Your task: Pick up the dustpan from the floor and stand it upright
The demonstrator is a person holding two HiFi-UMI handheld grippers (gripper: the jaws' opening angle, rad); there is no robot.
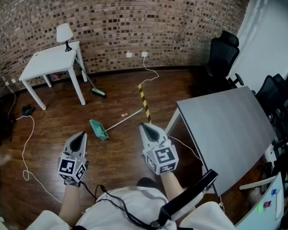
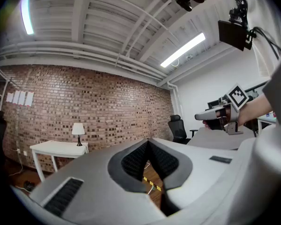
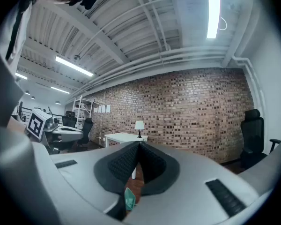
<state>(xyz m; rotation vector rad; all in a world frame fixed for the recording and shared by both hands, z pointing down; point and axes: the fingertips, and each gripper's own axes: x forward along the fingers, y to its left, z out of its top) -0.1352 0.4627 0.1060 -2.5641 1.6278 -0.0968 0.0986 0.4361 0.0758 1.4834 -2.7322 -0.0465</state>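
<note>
Dustpan flat on the floor, both tongs closed and empty.

In the head view the green dustpan [image 1: 99, 130] lies on the dark wood floor at the middle of the frame, its long pale handle running up and to the right towards a yellow-and-black striped strip [image 1: 144, 102]. The left gripper [image 1: 81, 135] hangs lower left of the pan and the right gripper [image 1: 144, 126] lower right of it, both apart from it, each with its jaws drawn together on nothing. A white table [image 1: 53, 61] with a lamp [image 1: 64, 32] stands in the upper left, and a grey table [image 1: 230, 123] fills the right.
</note>
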